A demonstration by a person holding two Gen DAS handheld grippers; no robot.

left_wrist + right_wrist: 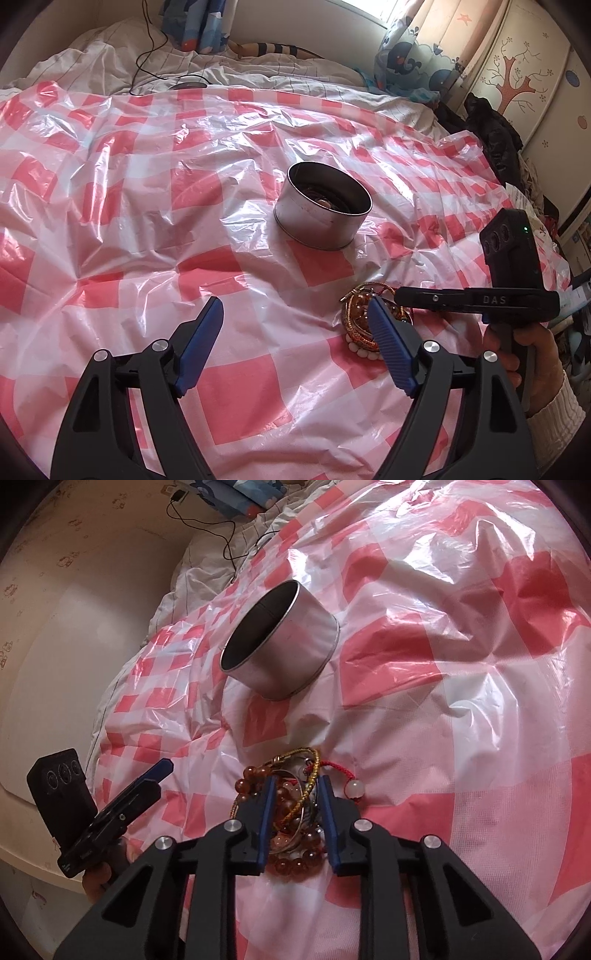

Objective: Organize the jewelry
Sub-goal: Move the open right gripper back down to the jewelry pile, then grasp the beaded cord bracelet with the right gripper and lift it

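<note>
My left gripper (295,332): black angular frame with triangular cut-outs, silver round pivot screws behind each finger, blue ribbed pads (391,354) lining the inner faces. My right gripper (297,801): identical black frame, silver screws, blue pads; its side bears white letters "DAS", and a black three-lens camera block with a green light sits behind the fingers. My right hand (517,354) wears a cream ribbed knit cuff (554,398).

A round tin (322,206) is standing on a plastic sheet (147,206) spread over a bed, well ahead of the left gripper (295,325) fingertips. A heap of bracelets (291,812) is lying on the sheet nearer than the tin, between the right gripper (296,786) fingers and just beyond the left gripper's right finger (388,339). Some jewelry is lying in the tin.
</note>
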